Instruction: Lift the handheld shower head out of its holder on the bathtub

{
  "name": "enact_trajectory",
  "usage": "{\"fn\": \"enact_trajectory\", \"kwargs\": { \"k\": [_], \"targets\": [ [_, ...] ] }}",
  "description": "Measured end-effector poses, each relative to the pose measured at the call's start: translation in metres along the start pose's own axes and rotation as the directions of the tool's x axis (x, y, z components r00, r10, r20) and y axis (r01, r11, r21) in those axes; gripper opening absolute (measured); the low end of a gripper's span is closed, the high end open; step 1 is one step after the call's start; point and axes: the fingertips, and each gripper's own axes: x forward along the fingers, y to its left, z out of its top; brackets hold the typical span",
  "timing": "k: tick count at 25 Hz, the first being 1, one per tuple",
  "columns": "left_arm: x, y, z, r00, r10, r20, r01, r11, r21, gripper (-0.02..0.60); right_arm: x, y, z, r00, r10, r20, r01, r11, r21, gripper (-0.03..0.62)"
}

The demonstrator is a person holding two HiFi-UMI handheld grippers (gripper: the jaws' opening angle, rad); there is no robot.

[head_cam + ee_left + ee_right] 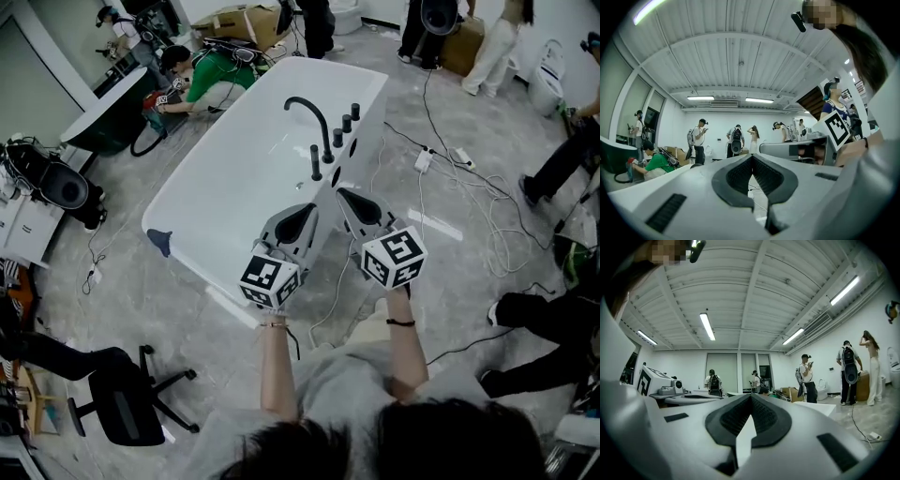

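A white bathtub (234, 169) stands in the middle of the head view. On its right rim are a black arched faucet (309, 111), black knobs (346, 123) and the black handheld shower head (316, 163), upright in its holder. My left gripper (308, 208) is level just short of the tub's near right side, its jaws shut with nothing between them (751, 157). My right gripper (343, 192) is beside it, a little below the shower head in the picture, also shut and empty (750, 397). Neither gripper touches the shower head. Both gripper views look out across the room.
Cables and a power strip (424, 159) lie on the floor right of the tub. A person in green (214, 77) crouches beyond the tub's far end. A dark tub (111, 114) stands at the left, an office chair (127, 401) at the lower left. Several people stand around.
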Motion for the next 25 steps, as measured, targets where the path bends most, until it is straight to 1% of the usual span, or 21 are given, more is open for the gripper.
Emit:
{"fn": "enact_trajectory", "kwargs": {
  "k": [3,8,12,16,21,25],
  "targets": [
    [0.014,0.013,-0.002,1.000,0.028,-0.008,-0.028,1.000,-0.010,0.006,0.015,-0.017,-0.001,1.000,0.014,-0.019,-0.014,1.000,0.005,0.000],
    [0.044,0.030,-0.009,0.994,0.105,-0.012,-0.105,0.994,-0.025,0.006,0.045,-0.047,0.000,0.994,0.099,-0.043,-0.099,0.995,-0.002,0.000],
    [0.081,0.031,-0.007,0.990,0.144,-0.005,-0.144,0.989,-0.024,0.006,0.059,-0.081,0.007,0.987,0.155,-0.045,-0.155,0.988,0.005,0.000],
    [0.114,0.036,-0.011,0.983,0.185,-0.014,-0.185,0.982,-0.023,0.006,0.070,-0.113,0.000,0.978,0.197,-0.071,-0.197,0.980,0.008,0.000],
    [0.141,0.041,-0.013,0.973,0.229,-0.020,-0.230,0.973,-0.035,0.006,0.078,-0.134,-0.002,0.962,0.255,-0.097,-0.256,0.967,0.004,0.000],
    [0.166,0.037,-0.014,0.970,0.244,-0.019,-0.244,0.969,-0.041,0.006,0.076,-0.152,-0.002,0.952,0.284,-0.118,-0.287,0.958,-0.009,0.000]
  ]
}}
